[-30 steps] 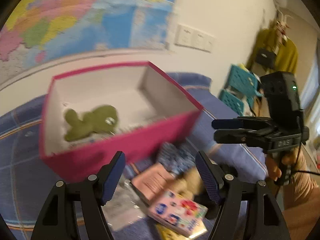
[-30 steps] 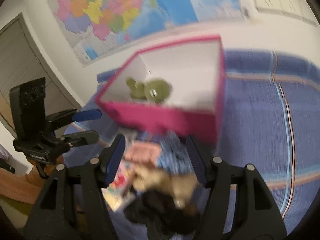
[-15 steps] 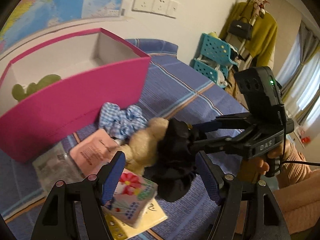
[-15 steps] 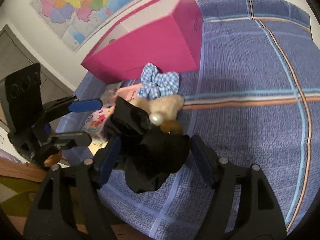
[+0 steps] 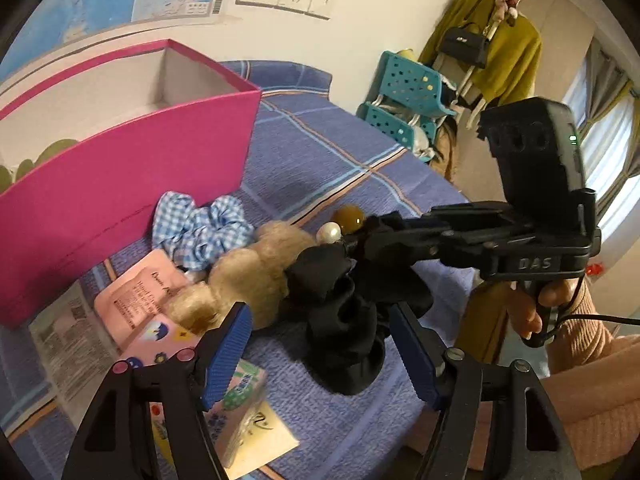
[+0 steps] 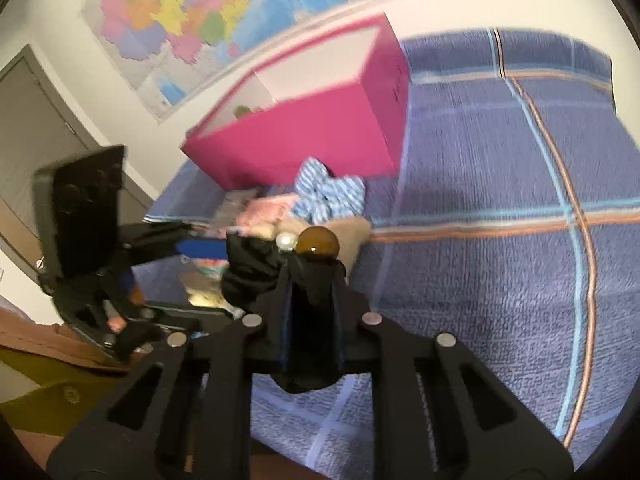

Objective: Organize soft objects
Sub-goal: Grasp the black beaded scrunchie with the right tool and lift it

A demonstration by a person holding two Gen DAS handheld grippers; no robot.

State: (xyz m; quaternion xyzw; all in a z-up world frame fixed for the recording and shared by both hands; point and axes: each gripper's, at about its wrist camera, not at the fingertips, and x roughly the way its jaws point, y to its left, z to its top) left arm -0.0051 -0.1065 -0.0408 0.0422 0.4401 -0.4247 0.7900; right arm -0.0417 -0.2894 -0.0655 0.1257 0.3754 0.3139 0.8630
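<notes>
My right gripper (image 6: 311, 280) is shut on a black scrunchie (image 6: 256, 268) with a pearl and an amber bead, holding it just above the blue bedspread; both also show in the left wrist view, the gripper (image 5: 360, 240) and the scrunchie (image 5: 344, 320). A beige fluffy scrunchie (image 5: 248, 280) and a blue checked scrunchie (image 5: 200, 228) lie next to it. The pink box (image 5: 120, 176) behind them holds a green plush toy (image 5: 24, 164). My left gripper (image 5: 320, 356) is open and empty, hovering just before the black scrunchie.
Pink packets (image 5: 136, 300), a flowered tissue pack (image 5: 236, 408) and a clear bag (image 5: 64, 344) lie at the front left of the bed. Teal crates (image 5: 404, 96) and hanging clothes (image 5: 492, 48) stand beyond the bed's right edge.
My right gripper has closed on the black scrunchie, which it was open around half a second ago. Both views have swung down from the box to the pile.
</notes>
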